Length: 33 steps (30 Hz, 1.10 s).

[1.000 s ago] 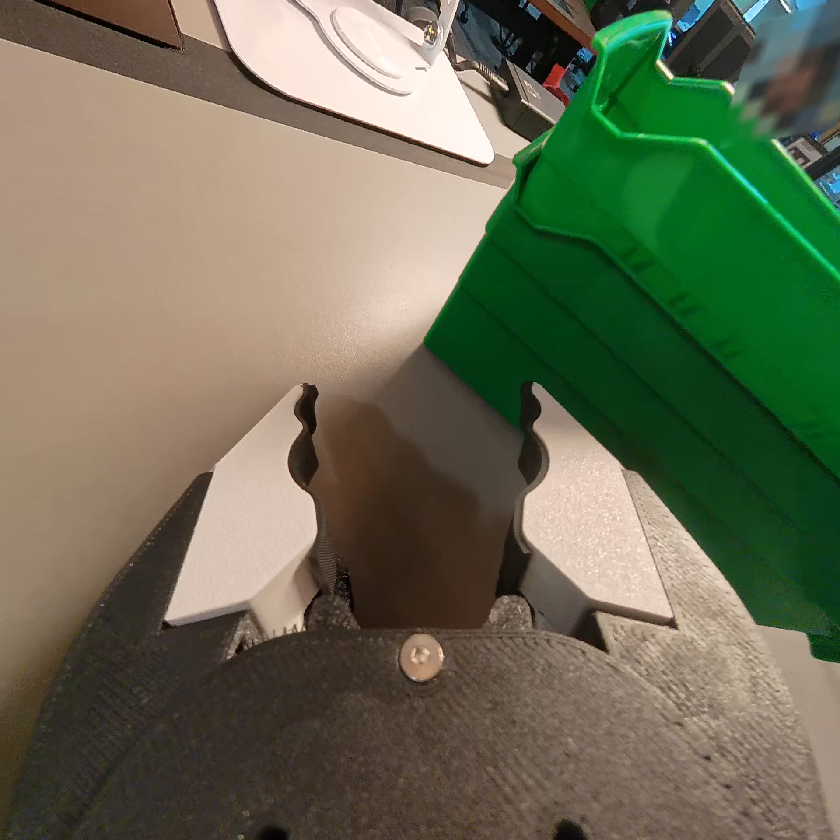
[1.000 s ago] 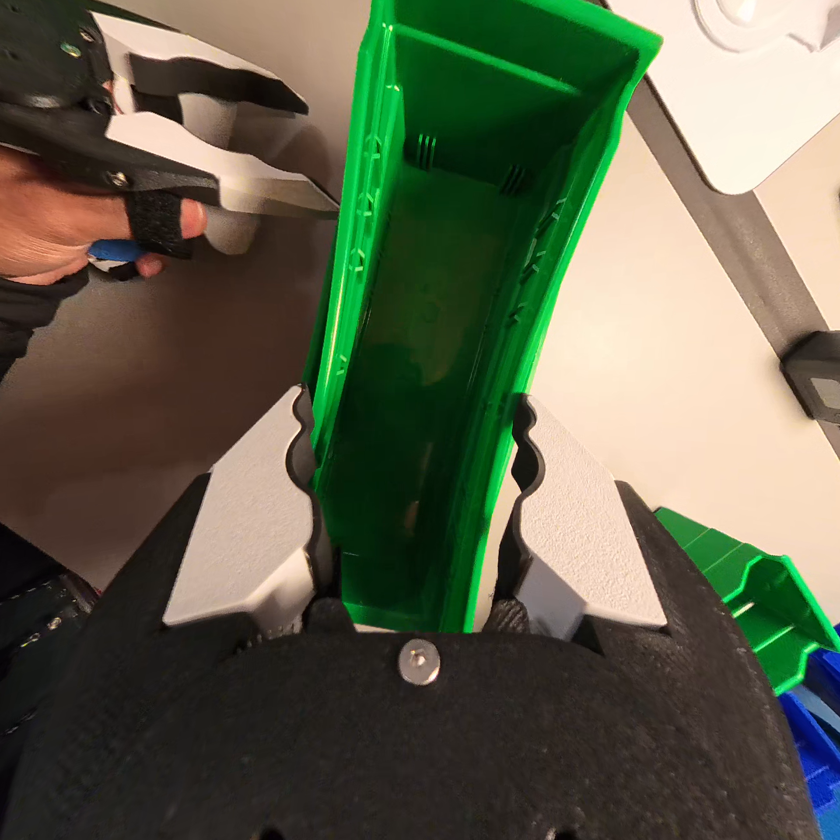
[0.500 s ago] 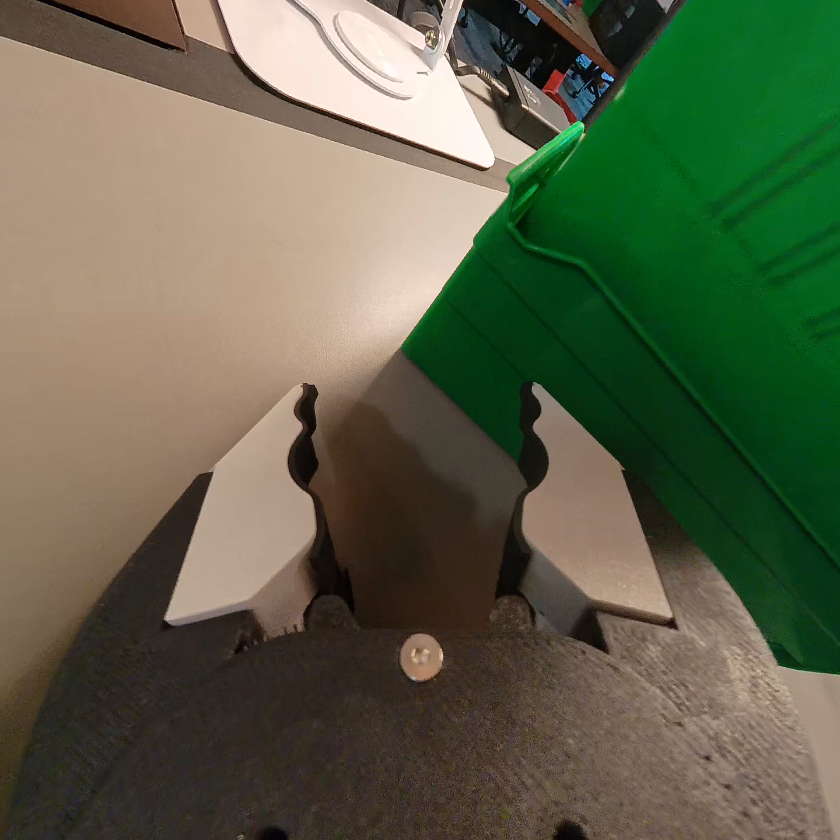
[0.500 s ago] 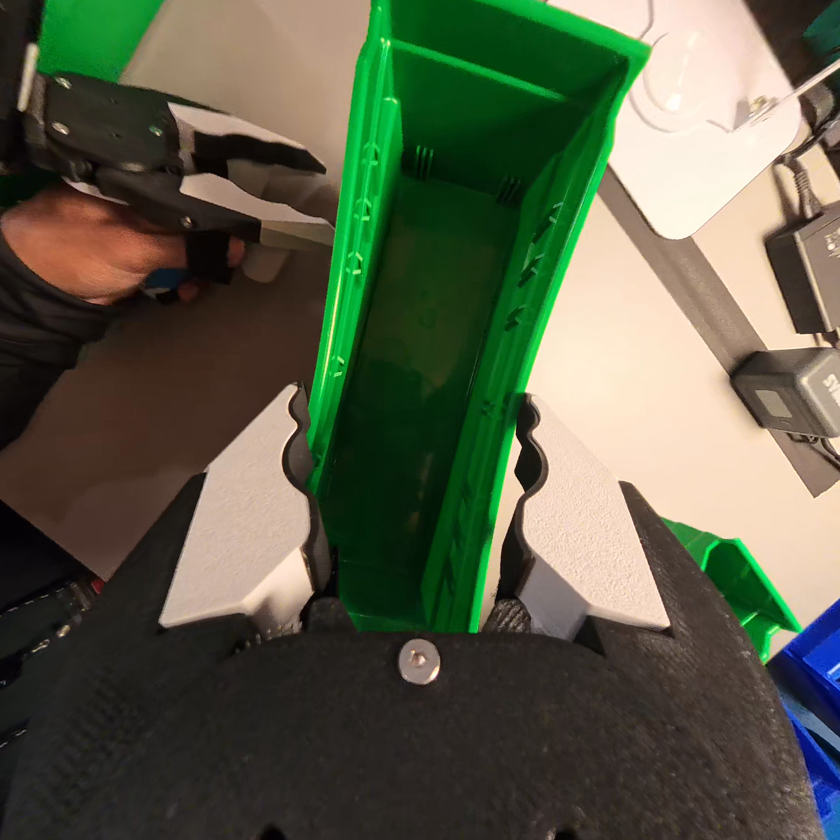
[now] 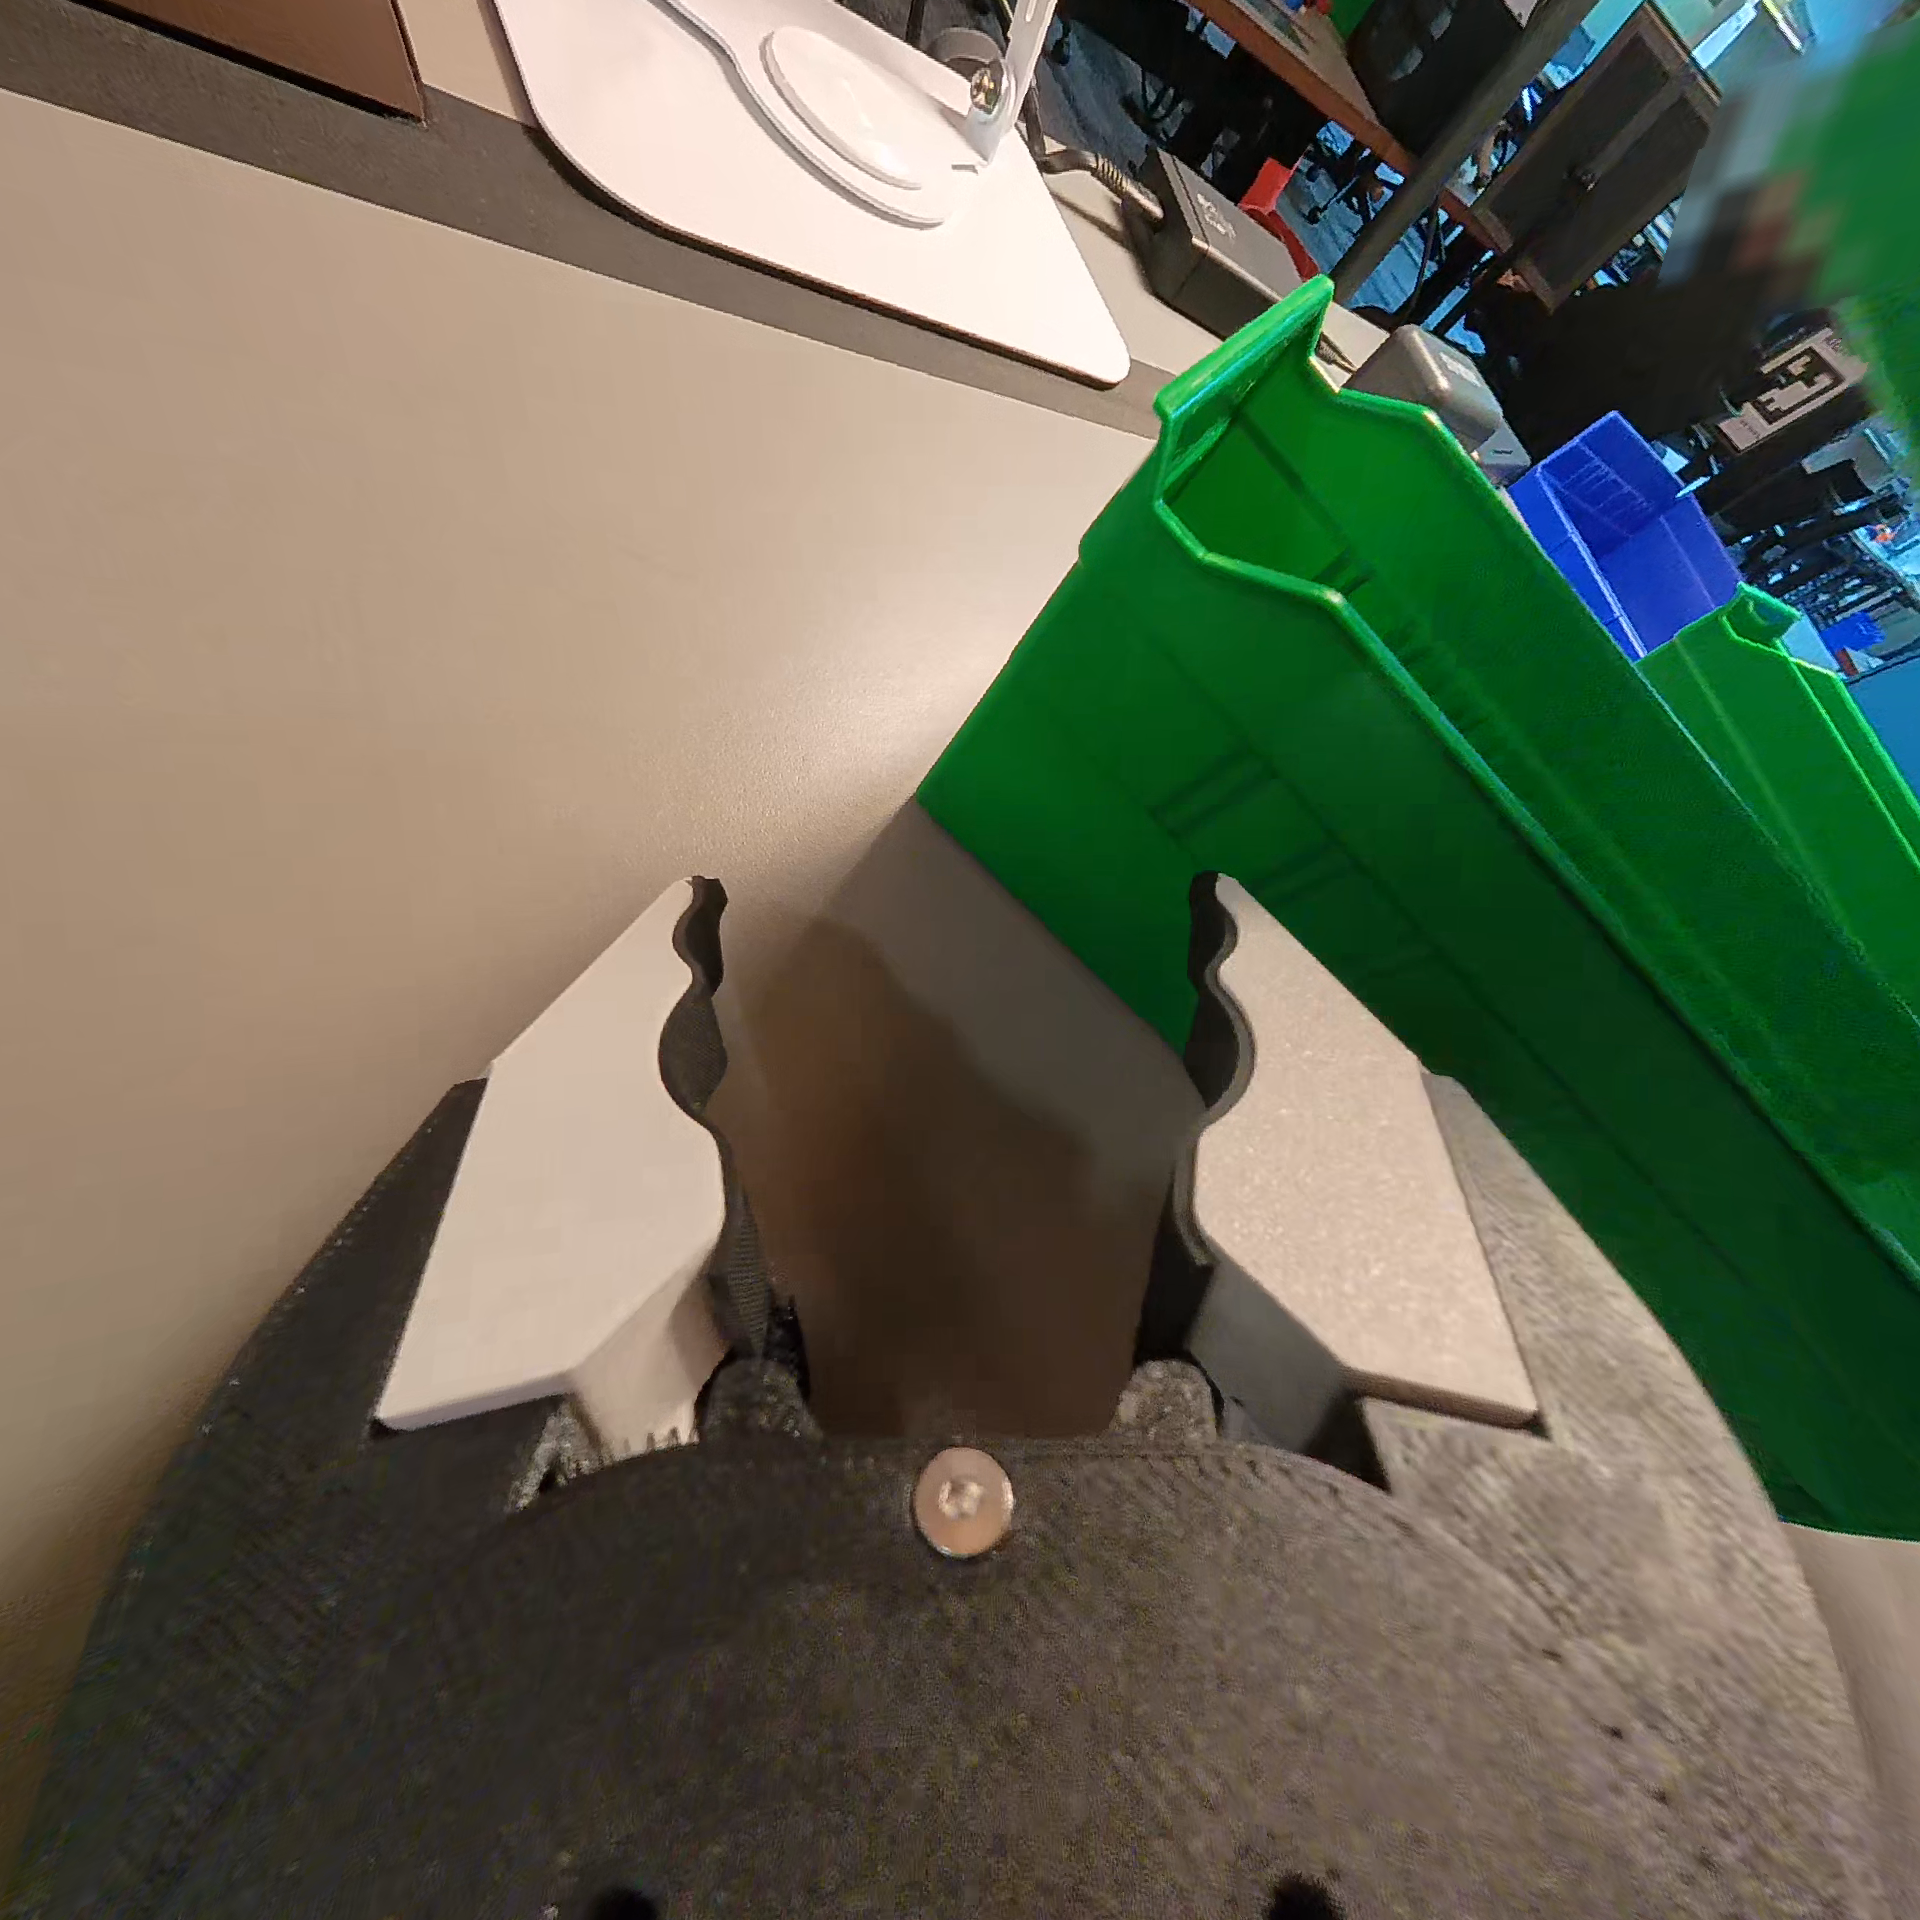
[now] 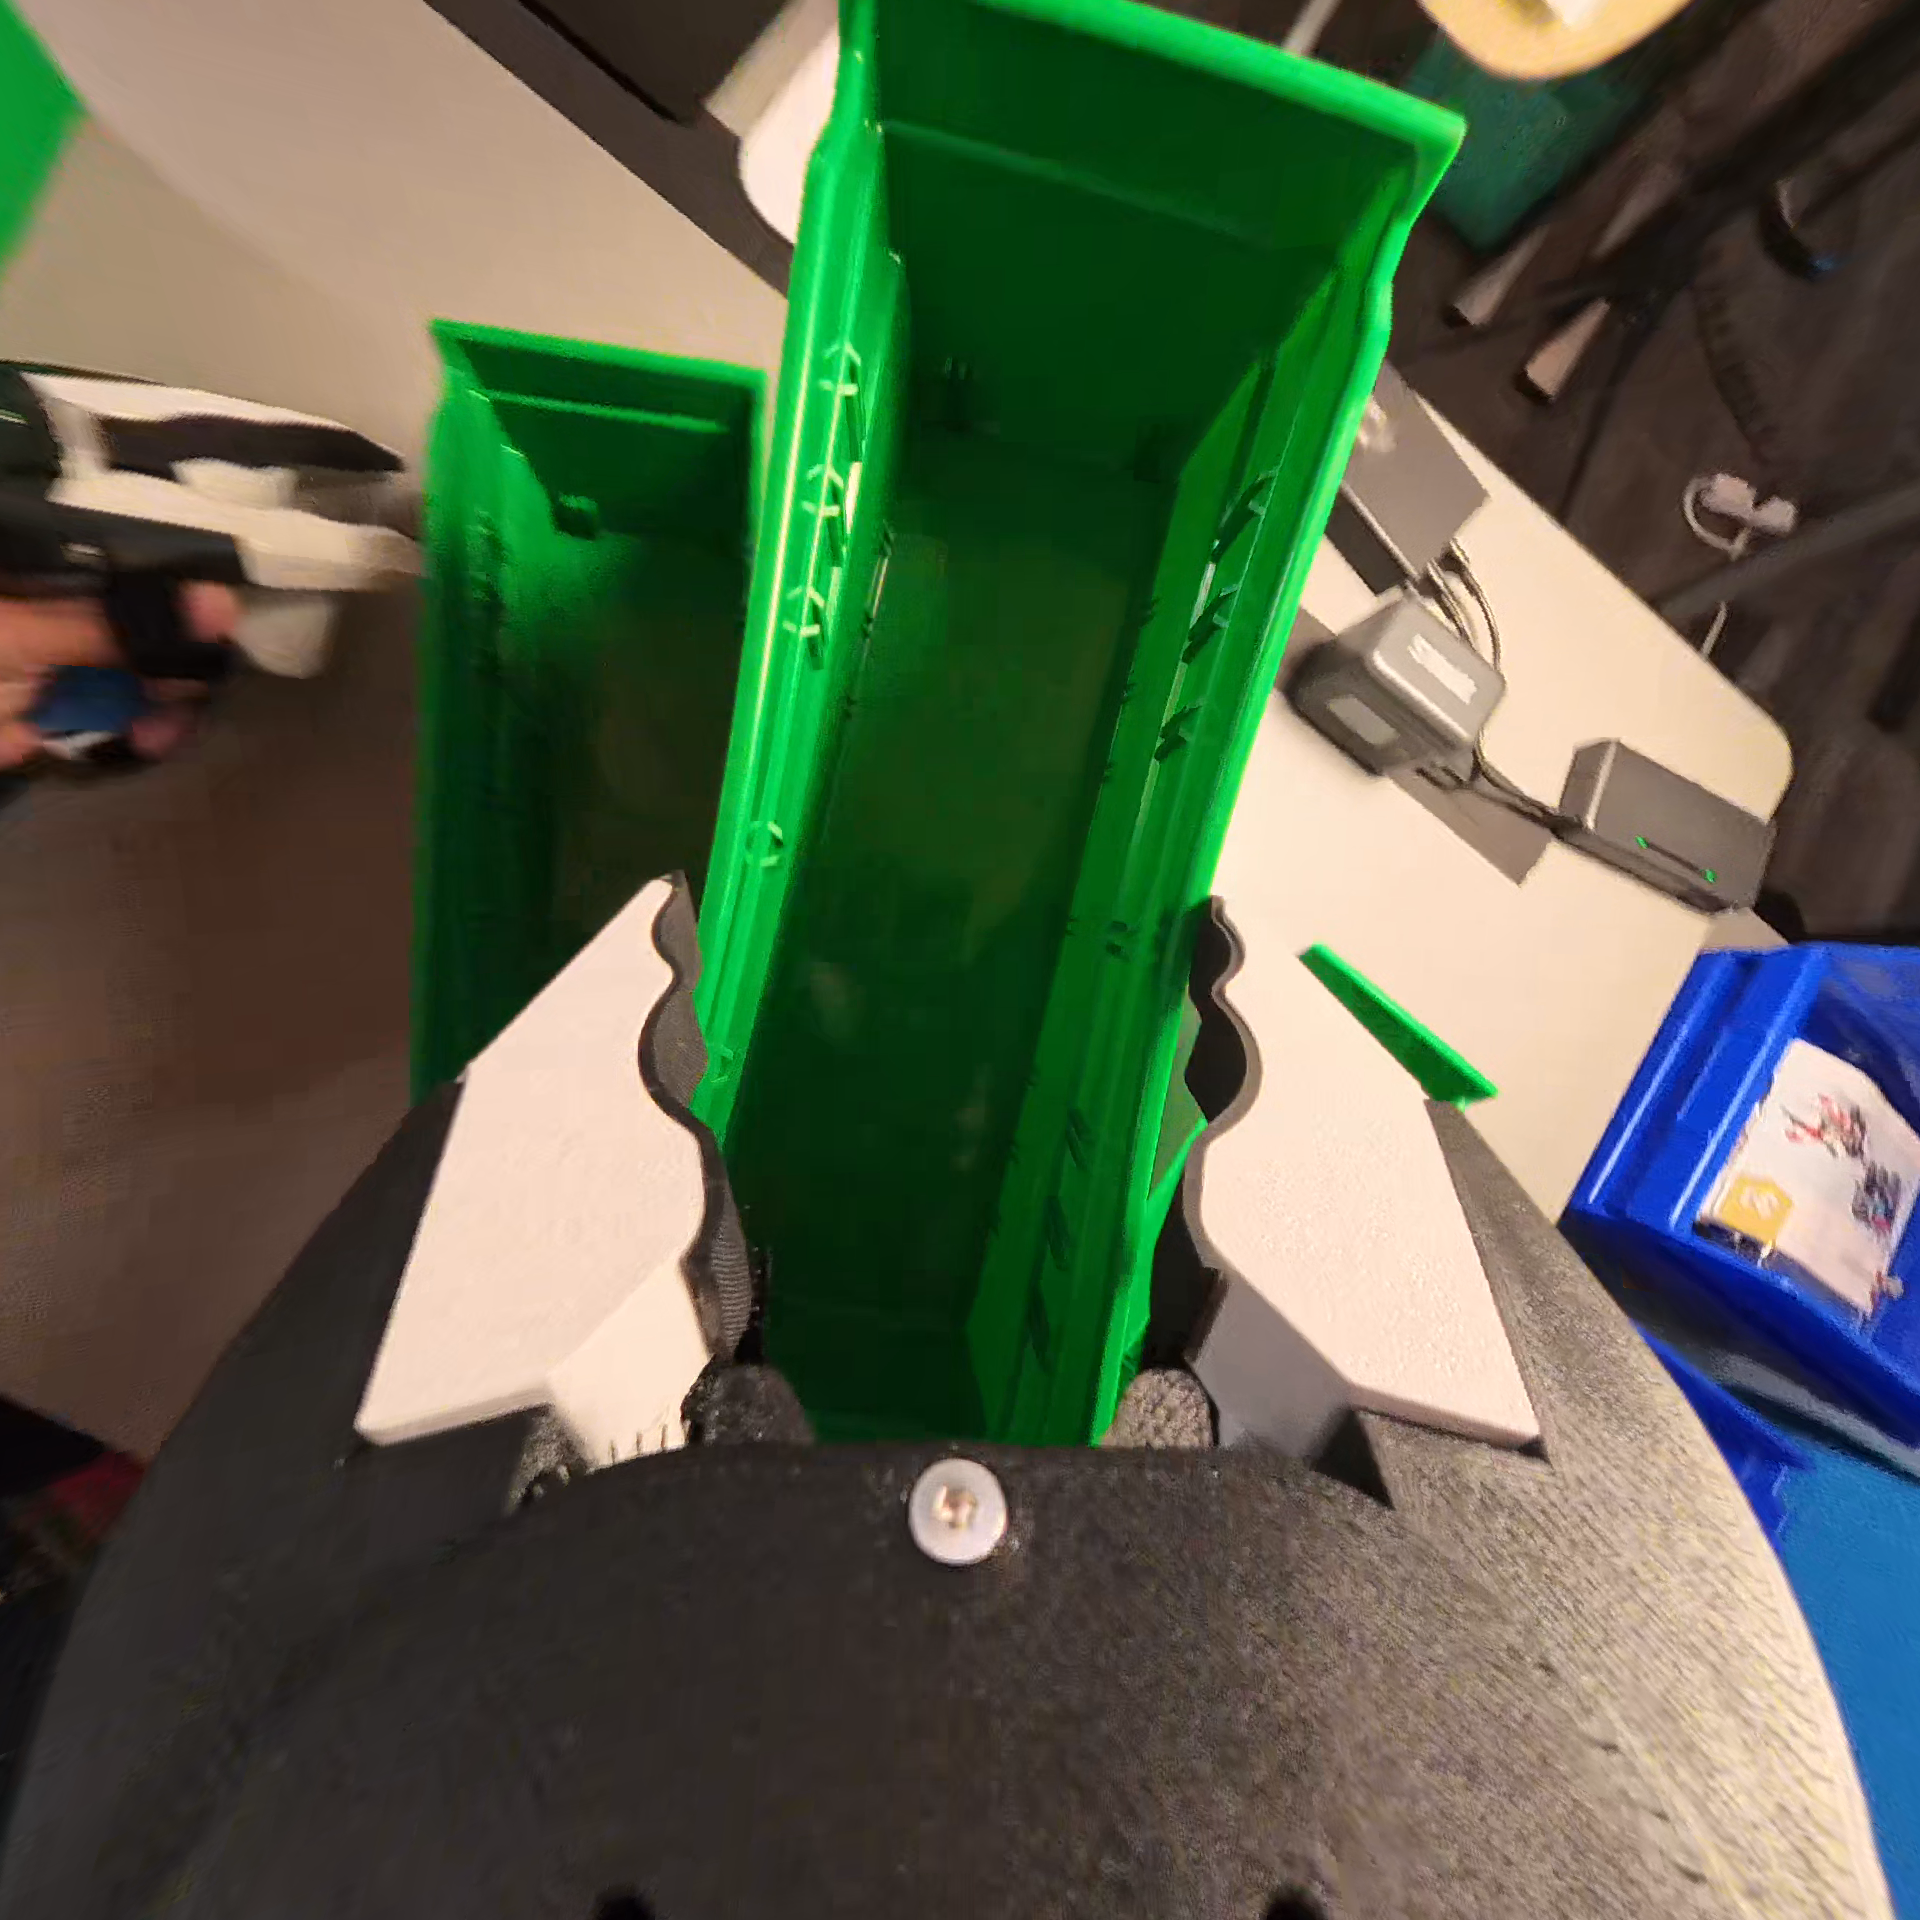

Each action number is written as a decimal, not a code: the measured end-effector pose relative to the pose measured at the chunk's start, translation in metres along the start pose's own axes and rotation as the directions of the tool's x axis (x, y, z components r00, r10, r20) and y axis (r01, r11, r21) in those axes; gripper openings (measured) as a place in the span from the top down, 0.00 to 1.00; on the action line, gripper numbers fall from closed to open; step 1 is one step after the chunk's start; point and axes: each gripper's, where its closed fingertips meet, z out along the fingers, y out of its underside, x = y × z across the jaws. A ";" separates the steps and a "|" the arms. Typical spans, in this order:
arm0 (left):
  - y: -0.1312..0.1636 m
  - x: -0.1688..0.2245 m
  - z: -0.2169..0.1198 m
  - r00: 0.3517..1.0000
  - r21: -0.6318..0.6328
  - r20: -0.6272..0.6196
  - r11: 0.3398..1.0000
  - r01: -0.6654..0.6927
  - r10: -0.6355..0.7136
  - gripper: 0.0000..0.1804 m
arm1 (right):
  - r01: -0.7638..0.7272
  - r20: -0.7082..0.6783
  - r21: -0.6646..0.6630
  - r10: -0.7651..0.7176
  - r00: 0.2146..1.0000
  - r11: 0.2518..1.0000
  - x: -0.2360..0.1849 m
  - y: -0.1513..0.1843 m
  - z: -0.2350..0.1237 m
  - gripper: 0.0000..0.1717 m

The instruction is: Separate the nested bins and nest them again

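Looking along the left gripper: the left gripper (image 5: pixel 956 904) is spread wide with only bare table (image 5: pixel 416 623) between its fingers; it holds nothing.
Bin on the table: the standing bin (image 5: pixel 1351 831) is ahead and to the right of this gripper. Its near corner is just beyond the right fingertip, with no touch that I can see. Its long side runs away to the right and its open top is exposed.
Lifted bin, left view: only a blurred green patch (image 5: pixel 1870 208) at the upper right, high above the standing bin.
Change, left view: half a second ago a green wall filled the whole right side. Now it has gone up and away, and a blue bin (image 5: pixel 1621 520) shows behind.

Looking along the right gripper: the right gripper (image 6: pixel 940 914) pinches the lifted bin (image 6: pixel 987 727) across its width, a finger (image 6: pixel 582 1091) on each long wall.
Long axis: the lifted bin points straight ahead along the fingers, open side towards the camera.
Key relation: the standing bin (image 6: pixel 582 675) is to the left of the lifted one and roughly parallel. The two are fully apart, so re-nesting would probably mean going left and down.
Nearer hand: the left gripper (image 6: pixel 343 520) is just left of the standing bin, well placed to steady it.
Change, right view: a second ago only one bin showed; now the second has appeared beside it.
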 end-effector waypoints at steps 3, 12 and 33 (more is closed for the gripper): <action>0.000 0.000 0.000 1.000 0.002 0.003 1.000 -0.005 0.005 0.50 | -0.061 -0.019 -0.055 0.061 0.998 0.997 0.017 0.028 0.027 0.44; 0.000 0.000 0.000 1.000 -0.001 -0.002 1.000 0.002 -0.002 0.50 | -0.137 -0.003 -0.160 0.138 0.990 0.978 0.013 0.071 0.088 0.43; -0.005 0.069 -0.046 0.989 0.158 -0.119 0.985 -0.064 0.083 0.43 | -0.278 0.065 0.289 0.271 0.960 0.916 -0.040 0.111 0.023 0.42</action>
